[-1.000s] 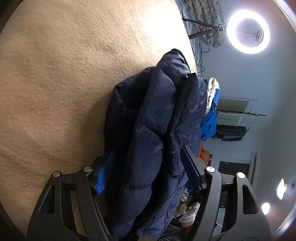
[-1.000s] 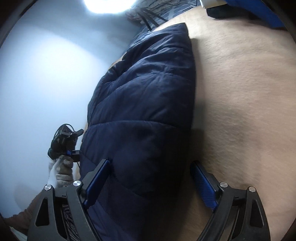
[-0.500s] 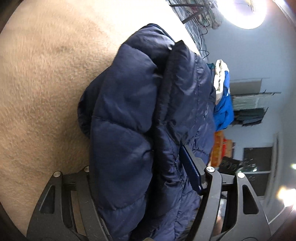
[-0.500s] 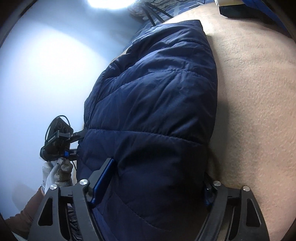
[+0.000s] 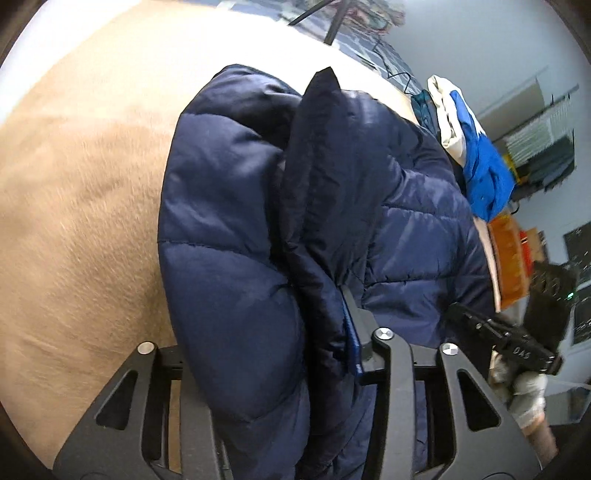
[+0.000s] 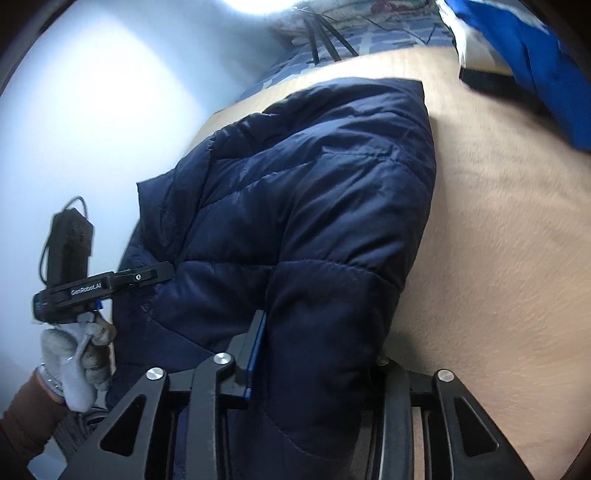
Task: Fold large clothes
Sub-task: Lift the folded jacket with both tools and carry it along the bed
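Note:
A navy quilted puffer jacket lies bunched in thick folds on a tan blanket. My left gripper is shut on a fat fold of it; only the right blue pad shows, the other is buried in cloth. In the right wrist view the jacket fills the middle, and my right gripper is shut on its near edge, with the left blue pad showing. The left gripper also shows at the jacket's far left edge, and the right gripper shows in the left wrist view.
A blue and white garment lies at the blanket's far edge, also seen in the right wrist view. A light stand's legs rise behind the bed. An orange box and shelves stand beyond the bed.
Both grippers have closed on the jacket, their jaws much narrower than a second ago. The jacket has been gathered up and fills more of each view.

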A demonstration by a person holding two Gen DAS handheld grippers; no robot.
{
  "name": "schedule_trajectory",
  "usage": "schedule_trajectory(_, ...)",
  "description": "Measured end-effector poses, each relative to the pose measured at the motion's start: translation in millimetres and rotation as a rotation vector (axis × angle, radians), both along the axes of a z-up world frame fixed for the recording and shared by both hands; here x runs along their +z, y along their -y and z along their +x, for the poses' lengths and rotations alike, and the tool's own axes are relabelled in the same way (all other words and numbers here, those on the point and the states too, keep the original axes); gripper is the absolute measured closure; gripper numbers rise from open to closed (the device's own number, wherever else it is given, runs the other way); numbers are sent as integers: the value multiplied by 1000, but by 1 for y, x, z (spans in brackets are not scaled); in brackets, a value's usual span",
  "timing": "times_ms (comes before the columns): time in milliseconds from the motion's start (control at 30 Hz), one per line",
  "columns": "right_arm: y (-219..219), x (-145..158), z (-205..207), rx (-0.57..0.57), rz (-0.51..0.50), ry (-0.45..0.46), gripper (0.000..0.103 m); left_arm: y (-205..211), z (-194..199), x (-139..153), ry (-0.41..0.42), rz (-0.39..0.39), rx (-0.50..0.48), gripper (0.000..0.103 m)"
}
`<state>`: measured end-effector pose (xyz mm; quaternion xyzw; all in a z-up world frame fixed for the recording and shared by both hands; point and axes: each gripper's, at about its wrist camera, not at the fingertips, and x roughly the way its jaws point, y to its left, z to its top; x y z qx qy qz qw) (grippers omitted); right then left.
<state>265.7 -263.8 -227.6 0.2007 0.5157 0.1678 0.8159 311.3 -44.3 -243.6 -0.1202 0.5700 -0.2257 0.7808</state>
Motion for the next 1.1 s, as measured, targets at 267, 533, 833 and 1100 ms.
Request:
schedule_trajectory(267,-30,23,-6,15,-172,55,80,5,-16,17,97,73,-23,76)
schedule_trajectory(533,-42,56,-23,54,-322,143,83,19,-37,41,202,98,-57,79)
schedule_trajectory(833,-34,87,-54,36,-391,214,84,45,-64,71,300,75,-110,81)
schedule_trajectory(1100,-15,113,-76,-13,-433,268,84,69,-80,96,375,34,-144,81)
